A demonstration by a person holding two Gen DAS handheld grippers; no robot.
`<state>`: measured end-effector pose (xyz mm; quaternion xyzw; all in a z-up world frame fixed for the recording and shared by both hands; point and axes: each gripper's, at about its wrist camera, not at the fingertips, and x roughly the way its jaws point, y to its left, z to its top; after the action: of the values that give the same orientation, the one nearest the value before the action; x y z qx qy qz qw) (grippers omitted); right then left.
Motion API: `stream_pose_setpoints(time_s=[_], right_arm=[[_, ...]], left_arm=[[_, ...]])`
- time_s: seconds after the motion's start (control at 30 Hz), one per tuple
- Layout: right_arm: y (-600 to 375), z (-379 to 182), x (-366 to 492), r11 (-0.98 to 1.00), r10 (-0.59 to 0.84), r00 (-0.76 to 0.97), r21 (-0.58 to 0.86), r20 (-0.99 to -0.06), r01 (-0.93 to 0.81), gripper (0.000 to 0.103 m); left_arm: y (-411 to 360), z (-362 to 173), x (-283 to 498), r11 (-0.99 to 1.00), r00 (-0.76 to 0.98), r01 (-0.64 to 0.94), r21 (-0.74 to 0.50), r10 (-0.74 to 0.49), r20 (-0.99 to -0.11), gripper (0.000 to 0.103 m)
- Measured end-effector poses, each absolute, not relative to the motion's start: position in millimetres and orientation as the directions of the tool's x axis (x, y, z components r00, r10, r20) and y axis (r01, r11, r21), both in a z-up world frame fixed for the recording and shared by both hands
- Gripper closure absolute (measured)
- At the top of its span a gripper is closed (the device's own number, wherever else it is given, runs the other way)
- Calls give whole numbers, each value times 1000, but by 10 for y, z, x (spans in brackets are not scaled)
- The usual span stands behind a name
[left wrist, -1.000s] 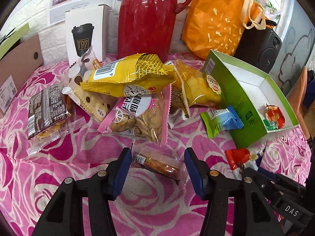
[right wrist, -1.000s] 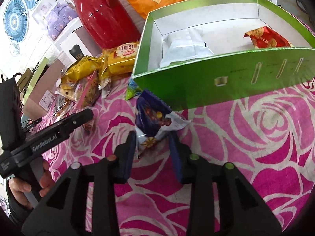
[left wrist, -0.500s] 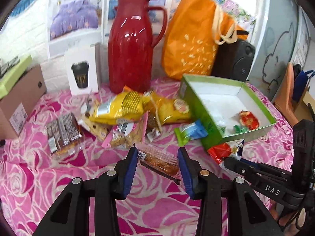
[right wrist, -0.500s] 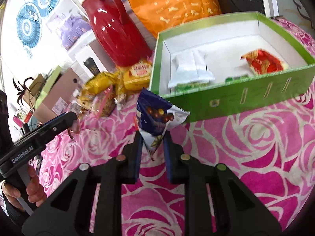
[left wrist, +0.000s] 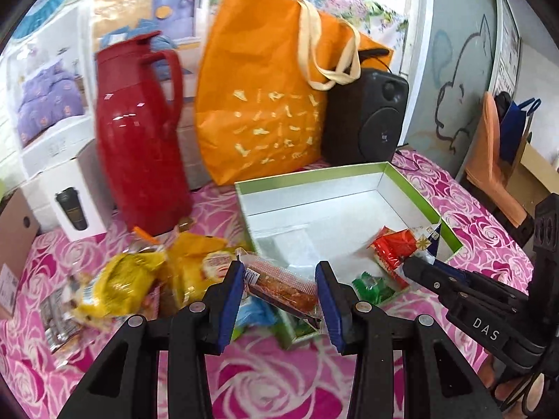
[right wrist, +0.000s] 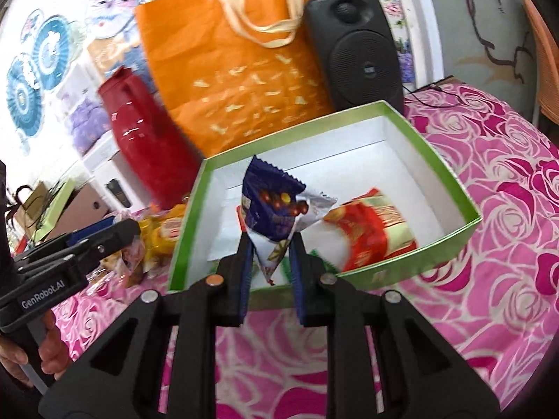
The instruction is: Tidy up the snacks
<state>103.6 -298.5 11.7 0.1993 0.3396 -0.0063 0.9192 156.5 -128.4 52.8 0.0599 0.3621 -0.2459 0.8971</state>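
The yellow snack bags (left wrist: 132, 286) on the left are motion-blurred, their print unreadable, while the green box (left wrist: 419, 202) has its near corner hidden behind the left gripper (left wrist: 279, 300)

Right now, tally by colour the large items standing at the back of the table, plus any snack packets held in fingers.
Red plastic jug: 1
Orange fabric tote bag: 1
Black speaker: 1
Clear-wrapped brown snack bar, in left gripper: 1
Blue-and-white snack packet, in right gripper: 1
Total: 5
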Motion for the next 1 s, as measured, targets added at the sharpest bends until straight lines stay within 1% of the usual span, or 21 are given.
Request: stream_pose_setpoints(time_s=[0.13, 0.3, 0.33, 0.37, 0.4, 0.43, 0.47, 0.5, 0.57, 0.6, 0.73, 1.0], right_arm=[[-3243, -31, 1132, 917, 96, 749, 351, -655, 189, 81], [-3396, -174, 1239, 923, 79, 731, 327, -678, 203, 80], [-3404, -194, 1250, 927, 78, 731, 319, -678, 197, 80], [-3394, -189, 1245, 932, 75, 738, 310, -671, 187, 77], [-3378, -180, 1246, 940, 72, 743, 294, -665, 173, 59], [-3354, -163, 1245, 950, 58, 750, 268, -659, 162, 45], [-3331, -151, 1236, 957, 33, 759, 240, -651, 165, 20], [-3315, -135, 1217, 961, -6, 770, 208, -638, 180, 14], [-3303, -132, 1206, 964, 1, 783, 208, -622, 164, 11], [-3299, -145, 1206, 963, 13, 779, 217, -627, 159, 8], [-3247, -140, 1186, 967, 1, 777, 199, -630, 161, 8], [-3091, -55, 1085, 963, 19, 777, 219, -629, 154, 7]], left_arm=[[-1562, 377, 1692, 866, 596, 497, -54, -386, -704, 61], [-1717, 217, 1815, 863, 571, 500, -68, -388, -723, 59], [-1732, 197, 1823, 864, 575, 499, -63, -385, -722, 54], [-1739, 187, 1822, 866, 584, 497, -61, -386, -715, 46], [-1737, 189, 1815, 867, 593, 494, -64, -389, -705, 37], [-1730, 189, 1810, 875, 604, 481, -64, -383, -699, 16], [-1729, 191, 1819, 887, 620, 458, -59, -366, -694, 7], [-1697, 215, 1803, 904, 651, 425, -53, -346, -676, 5], [-1654, 256, 1810, 919, 676, 391, -49, -323, -662, 0], [-1624, 278, 1813, 925, 686, 376, -51, -315, -656, 0], [-1484, 363, 1790, 944, 717, 327, -47, -280, -638, 0], [-1176, 468, 1656, 966, 744, 256, -41, -224, -629, 0]])
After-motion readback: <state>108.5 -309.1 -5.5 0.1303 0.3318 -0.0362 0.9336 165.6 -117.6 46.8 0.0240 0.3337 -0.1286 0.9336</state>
